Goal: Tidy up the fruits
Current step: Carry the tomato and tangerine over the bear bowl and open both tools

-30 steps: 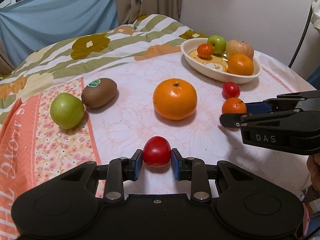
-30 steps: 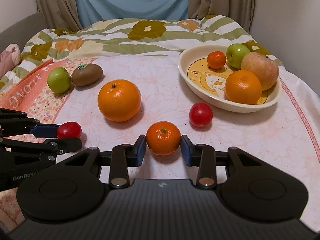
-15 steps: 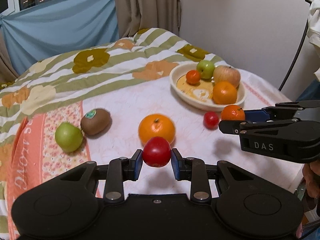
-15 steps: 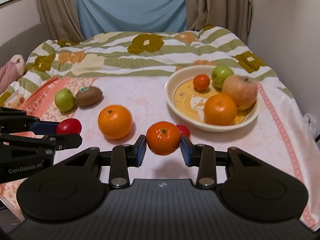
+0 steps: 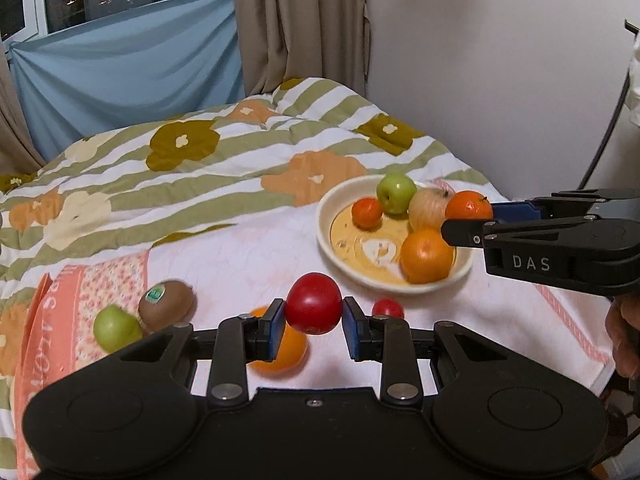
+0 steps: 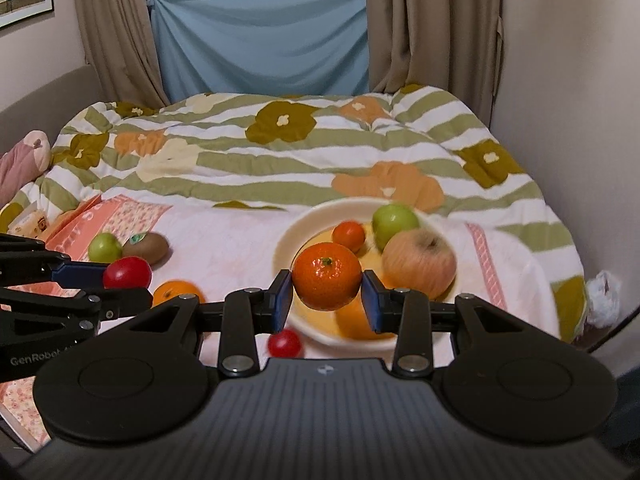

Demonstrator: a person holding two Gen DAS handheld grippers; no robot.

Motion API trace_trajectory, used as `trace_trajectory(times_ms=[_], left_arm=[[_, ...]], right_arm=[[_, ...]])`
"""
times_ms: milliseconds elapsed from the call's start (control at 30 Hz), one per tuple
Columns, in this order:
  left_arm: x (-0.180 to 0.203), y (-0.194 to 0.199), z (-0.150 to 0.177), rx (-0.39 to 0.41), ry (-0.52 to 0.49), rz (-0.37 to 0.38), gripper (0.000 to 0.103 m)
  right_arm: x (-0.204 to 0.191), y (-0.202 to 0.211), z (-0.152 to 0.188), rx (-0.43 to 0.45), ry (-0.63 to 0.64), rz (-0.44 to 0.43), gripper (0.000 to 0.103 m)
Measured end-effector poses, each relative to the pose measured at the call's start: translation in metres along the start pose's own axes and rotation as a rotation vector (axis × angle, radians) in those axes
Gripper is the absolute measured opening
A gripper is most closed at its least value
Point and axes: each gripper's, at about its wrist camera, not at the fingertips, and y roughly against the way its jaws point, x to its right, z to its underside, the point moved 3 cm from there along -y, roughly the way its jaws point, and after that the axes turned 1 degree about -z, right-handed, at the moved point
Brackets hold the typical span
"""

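My left gripper [image 5: 313,322] is shut on a red tomato [image 5: 313,309], held in the air above the cloth. My right gripper [image 6: 326,294] is shut on a small mandarin [image 6: 326,281], raised over the near side of the cream bowl [image 6: 286,236]. The bowl [image 5: 326,216] holds a green apple [image 5: 396,192], a pale apple [image 5: 426,210], an orange [image 5: 426,256] and a small mandarin [image 5: 366,212]. On the cloth lie a large orange [image 5: 288,354], a second small tomato [image 5: 388,309], a kiwi [image 5: 166,304] and a green apple [image 5: 114,328].
The fruits rest on a pink-and-white cloth [image 5: 240,256] spread over a striped floral quilt [image 6: 280,148] on a bed. A wall [image 5: 500,60] stands close on the right, curtains [image 6: 260,40] at the back. A hand [image 5: 624,328] shows at the right edge.
Both grippers have risen from the cloth with their fruits and moved toward the bowl. The mandarin now hangs over the bowl's near rim; the tomato is well above the cloth.
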Motion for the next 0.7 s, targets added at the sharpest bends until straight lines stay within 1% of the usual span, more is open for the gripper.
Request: trace_trajectory(times_ms=[267, 433, 600, 700], left_arm=[[0.017, -0.031, -0.041, 0.009, 0.018, -0.029, 0.033], [0.024, -0.056, -0.065, -0.01, 0.034, -0.04, 0.033], [0.032, -0.082, -0.085, -0.018, 0.038, -0.052, 0.033], [0.035, -0.1, -0.093, -0.027, 0.039, -0.052, 0.033]], right_arm=[[0.036, -0.029, -0.042, 0.004, 0.069, -0.054, 0.052], [0.057, -0.055, -0.07, -0.005, 0.11, -0.091, 0.052], [0.07, -0.081, -0.089, -0.029, 0.149, -0.121, 0.052], [0.076, -0.096, -0.094, -0.047, 0.165, -0.144, 0.052]])
